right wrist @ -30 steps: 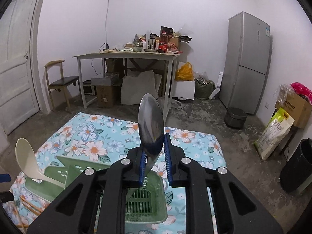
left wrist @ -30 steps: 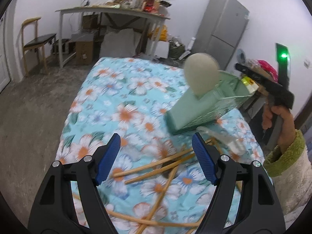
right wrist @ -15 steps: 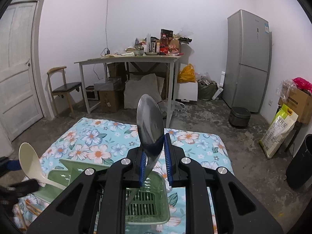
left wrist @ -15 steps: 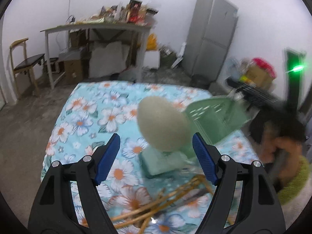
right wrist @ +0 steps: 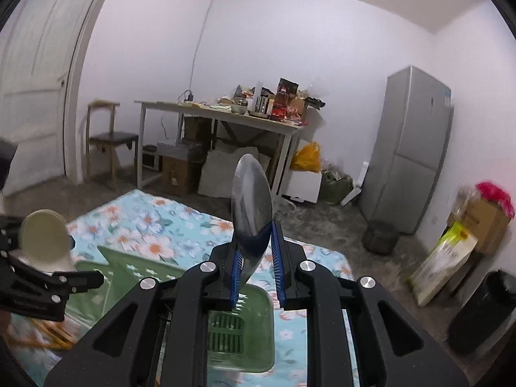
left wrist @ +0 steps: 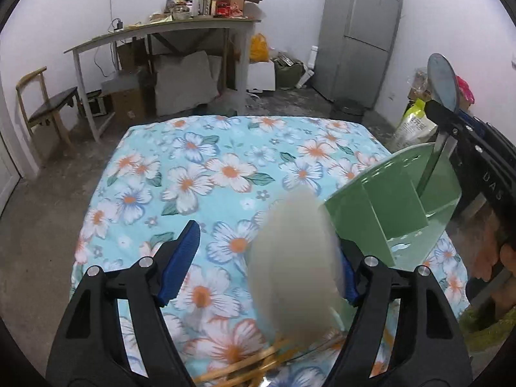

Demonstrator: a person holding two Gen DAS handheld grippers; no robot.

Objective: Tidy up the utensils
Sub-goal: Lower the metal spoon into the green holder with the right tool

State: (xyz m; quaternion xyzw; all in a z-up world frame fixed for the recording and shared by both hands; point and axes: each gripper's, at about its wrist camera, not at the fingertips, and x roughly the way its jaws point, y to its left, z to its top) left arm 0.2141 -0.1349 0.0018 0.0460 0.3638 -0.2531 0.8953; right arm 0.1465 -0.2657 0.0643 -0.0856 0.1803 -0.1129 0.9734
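"Two grippers on record. State of each?"

"Right gripper [right wrist: 256, 266]: jaws narrow, clamped on a metal spoon [right wrist: 251, 206] that stands bowl-up between the blue pads [right wrist: 235, 269]. Left gripper [left wrist: 264, 262]: jaws wide, with a blurred cream plastic spoon [left wrist: 295, 267] between them, hard against the right-hand pad. Actual contact cannot be told."

"Location of the organizer?"

"Green caddy [right wrist: 240, 332] sits on the floral cloth [right wrist: 145, 222], directly below the right gripper, slotted floor visible."

"Differences between views?"

"Only the left wrist view shows the metal spoon's handle [left wrist: 433, 164] reaching down inside the caddy [left wrist: 387, 203], plus loose chopsticks [left wrist: 254, 366] under the cream spoon. Only the right wrist view shows the cream spoon's round bowl [right wrist: 43, 235] sharply, upright beside the caddy's left wall."
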